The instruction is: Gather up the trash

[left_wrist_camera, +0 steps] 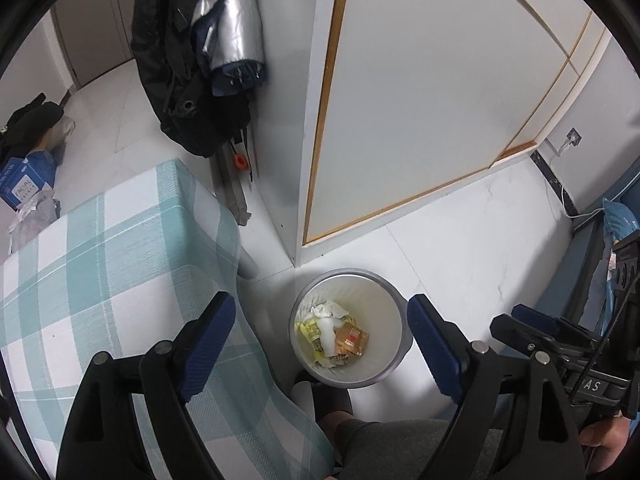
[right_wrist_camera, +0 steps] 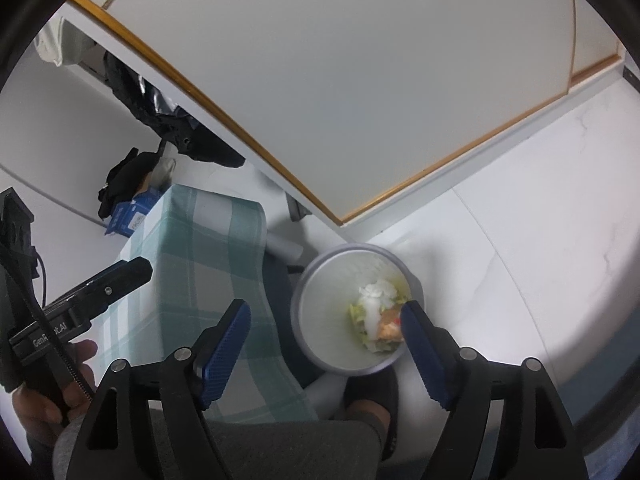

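A lived-in room of a home: a black jacket (left_wrist_camera: 168, 60) and a silver padded coat (left_wrist_camera: 230, 12) hang on the white wall, a desk under a teal-and-white checked cloth (left_wrist_camera: 100, 248) stands on pale glossy floor tiles (left_wrist_camera: 480, 216), beside white gold-trimmed wardrobe doors (left_wrist_camera: 420, 92) and a small white wastebasket (left_wrist_camera: 384, 320).

Worktop (left_wrist_camera: 100, 248) covered in teal-and-white check cloth; black coat (left_wrist_camera: 168, 60) and silver garment (left_wrist_camera: 230, 12) hanging against the wall; blue box (left_wrist_camera: 24, 184) on the white tiled floor (left_wrist_camera: 500, 220); gold-trimmed white door (left_wrist_camera: 420, 80) shut.
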